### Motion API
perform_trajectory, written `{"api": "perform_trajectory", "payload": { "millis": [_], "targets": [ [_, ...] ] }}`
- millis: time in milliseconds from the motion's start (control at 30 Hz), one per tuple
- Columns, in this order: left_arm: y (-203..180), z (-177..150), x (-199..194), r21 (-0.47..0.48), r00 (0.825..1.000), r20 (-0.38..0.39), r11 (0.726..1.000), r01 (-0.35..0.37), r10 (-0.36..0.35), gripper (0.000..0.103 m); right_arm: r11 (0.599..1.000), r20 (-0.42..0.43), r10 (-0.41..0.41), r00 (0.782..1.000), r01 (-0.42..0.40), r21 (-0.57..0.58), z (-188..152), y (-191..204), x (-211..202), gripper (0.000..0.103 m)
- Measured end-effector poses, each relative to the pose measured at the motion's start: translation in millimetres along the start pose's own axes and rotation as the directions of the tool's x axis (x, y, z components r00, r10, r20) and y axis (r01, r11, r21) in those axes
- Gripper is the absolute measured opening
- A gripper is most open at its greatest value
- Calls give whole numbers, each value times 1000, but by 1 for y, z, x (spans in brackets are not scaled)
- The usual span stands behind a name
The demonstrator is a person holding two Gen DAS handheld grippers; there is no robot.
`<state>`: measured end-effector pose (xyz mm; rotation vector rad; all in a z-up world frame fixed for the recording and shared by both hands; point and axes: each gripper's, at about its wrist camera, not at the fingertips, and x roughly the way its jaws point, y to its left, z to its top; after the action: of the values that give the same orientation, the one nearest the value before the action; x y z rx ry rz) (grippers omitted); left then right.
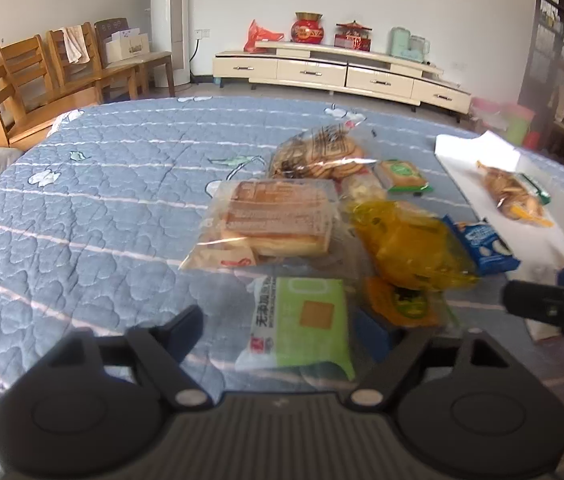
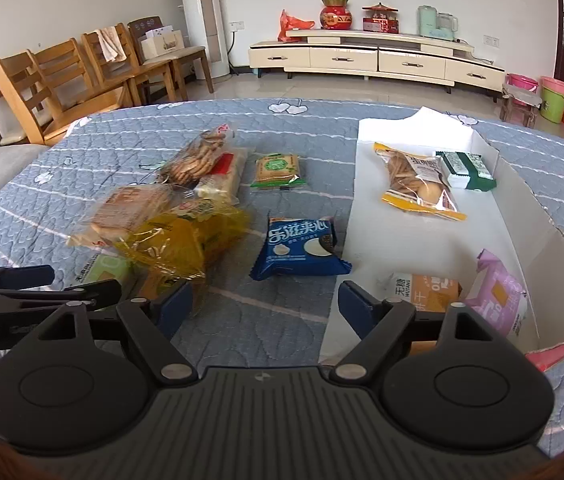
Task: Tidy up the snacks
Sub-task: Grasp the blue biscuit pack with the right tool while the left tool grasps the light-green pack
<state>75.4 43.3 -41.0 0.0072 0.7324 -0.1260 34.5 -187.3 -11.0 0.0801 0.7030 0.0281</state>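
A: Start near. What are the claws doing?

B: The right claw (image 2: 266, 304) stands wide apart with nothing between its fingers, over bare quilt beside the white box (image 2: 522, 200). The left claw (image 1: 294, 332) is partly spread around the light green packet (image 1: 302, 322), which lies on the quilted surface (image 1: 82, 200); I can't see the pads pressing it, so I'd call it not yet gripped.

A: How far along is the sorting?

B: Well under half, I'd judge. In the box lie an orange packet (image 2: 430, 292), a pink packet (image 2: 498, 304), then farther back a clear bag of biscuits (image 2: 414, 180) and a green-and-white packet (image 2: 466, 170). Still loose on the quilt: the blue packet (image 2: 302, 248), the yellow bag (image 2: 186, 244), a clear-wrapped cake (image 2: 130, 212), a small green packet (image 2: 278, 170) and a round-biscuit bag (image 2: 198, 156).

A: Anything unclear?

B: The pile overlaps, so packets beneath the yellow bag are hard to count. The left claw's right finger is mostly hidden behind wrappers, and the left view is blurred close in.
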Motion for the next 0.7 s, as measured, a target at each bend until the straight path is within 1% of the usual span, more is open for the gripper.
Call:
{"api": "perform_trajectory", "payload": {
  "millis": [33, 67, 200, 300, 400, 567, 667, 700],
  "targets": [
    [1, 0, 3, -4, 1000, -8, 1000, 9, -9, 63, 1000, -1, -6, 1000, 6, 5, 0, -1, 0, 101],
    [2, 0, 6, -9, 1000, -14, 1000, 14, -14, 50, 1000, -3, -13, 1000, 13, 12, 0, -3, 1, 101],
    [0, -2, 6, 4, 1000, 3, 1000, 9, -9, 49, 997, -16, -53, 998, 54, 48, 3, -15, 6, 101],
    [5, -3, -1, -25, 1000, 13, 1000, 2, -2, 48, 995, -31, -76, 997, 78, 67, 9, -22, 15, 101],
    [10, -1, -9, -34, 1000, 26, 999, -1, 2, 48, 992, -55, -79, 995, 83, 90, 17, -25, 28, 101],
    [20, 1, -18, -58, 999, 41, 998, -12, 14, 48, 993, -107, -94, 990, 101, 64, 28, -18, 57, 101],
    [23, 2, -20, -63, 999, 44, 998, -15, 18, 48, 994, -136, -97, 986, 104, 44, 33, -13, 71, 97],
    [23, 3, -20, -63, 999, 46, 998, -17, 20, 48, 994, -147, -93, 985, 100, 41, 34, -12, 75, 98]
  ]
}}
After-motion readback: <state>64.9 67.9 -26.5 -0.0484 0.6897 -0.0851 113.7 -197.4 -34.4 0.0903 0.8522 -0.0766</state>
